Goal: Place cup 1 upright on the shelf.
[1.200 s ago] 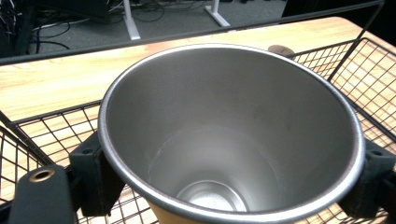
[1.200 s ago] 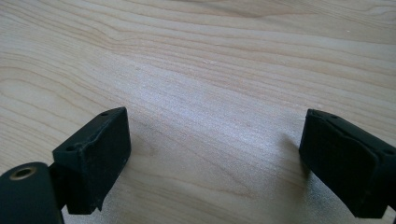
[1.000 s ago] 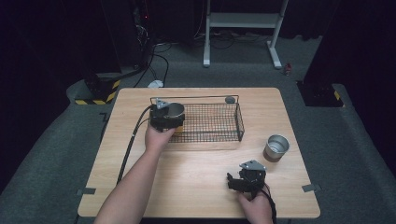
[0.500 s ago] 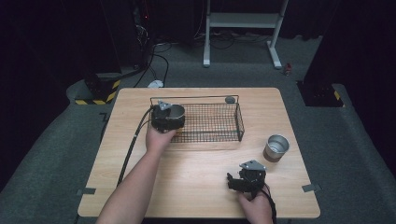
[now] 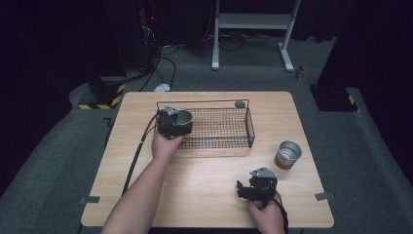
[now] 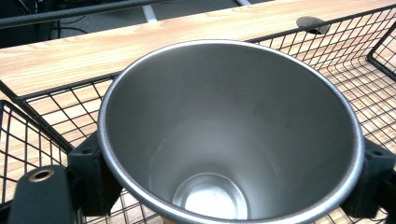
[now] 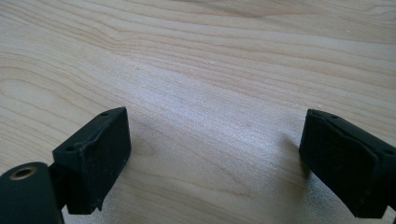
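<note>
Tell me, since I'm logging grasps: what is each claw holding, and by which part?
The left claw grips a steel cup by its outer sides, over the wire basket. The right claw holds nothing.

The steel cup was a plain brushed-metal tumbler — upright, mouth open, empty, its inside shining. It sat clamped between the left gripper's pads at the left end of the black wire basket — over the mesh floor.

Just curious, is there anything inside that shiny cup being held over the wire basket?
Nothing: the steel cup looks empty down to its bare bottom. The basket mesh beneath is hidden.
</note>
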Action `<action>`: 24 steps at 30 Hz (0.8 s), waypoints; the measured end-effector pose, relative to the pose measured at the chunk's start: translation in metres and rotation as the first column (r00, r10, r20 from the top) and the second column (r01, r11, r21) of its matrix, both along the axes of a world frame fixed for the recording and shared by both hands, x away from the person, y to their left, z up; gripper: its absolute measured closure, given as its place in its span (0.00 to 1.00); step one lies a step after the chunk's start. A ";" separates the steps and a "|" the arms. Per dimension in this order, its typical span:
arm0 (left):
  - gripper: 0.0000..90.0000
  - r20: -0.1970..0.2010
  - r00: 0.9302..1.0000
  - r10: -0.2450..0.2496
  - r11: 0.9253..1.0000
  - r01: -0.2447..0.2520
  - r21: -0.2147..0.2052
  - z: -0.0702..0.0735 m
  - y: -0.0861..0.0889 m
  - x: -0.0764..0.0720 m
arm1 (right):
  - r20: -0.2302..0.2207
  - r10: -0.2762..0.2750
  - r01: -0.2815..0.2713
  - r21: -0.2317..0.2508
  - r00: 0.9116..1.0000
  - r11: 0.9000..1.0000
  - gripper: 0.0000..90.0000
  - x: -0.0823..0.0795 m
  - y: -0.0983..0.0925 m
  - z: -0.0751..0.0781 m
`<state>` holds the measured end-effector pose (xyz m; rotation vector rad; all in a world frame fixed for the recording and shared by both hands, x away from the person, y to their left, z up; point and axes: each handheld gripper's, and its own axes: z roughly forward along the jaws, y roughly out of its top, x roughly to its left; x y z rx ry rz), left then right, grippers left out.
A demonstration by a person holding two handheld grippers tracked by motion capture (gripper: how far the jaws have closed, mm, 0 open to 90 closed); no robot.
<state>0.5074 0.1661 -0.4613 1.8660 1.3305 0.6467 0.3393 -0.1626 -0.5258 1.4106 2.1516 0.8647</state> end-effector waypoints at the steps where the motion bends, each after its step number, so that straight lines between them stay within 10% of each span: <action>1: 0.16 0.003 1.000 0.001 1.000 -0.001 0.000 0.000 0.000 0.000 | 0.000 0.000 0.000 0.000 1.000 1.000 0.10 0.000 0.000 0.000; 24: 0.16 -0.003 1.000 -0.018 1.000 0.018 0.016 -0.003 -0.002 -0.006 | 0.000 -0.002 0.002 0.002 1.000 1.000 0.10 0.000 0.000 0.000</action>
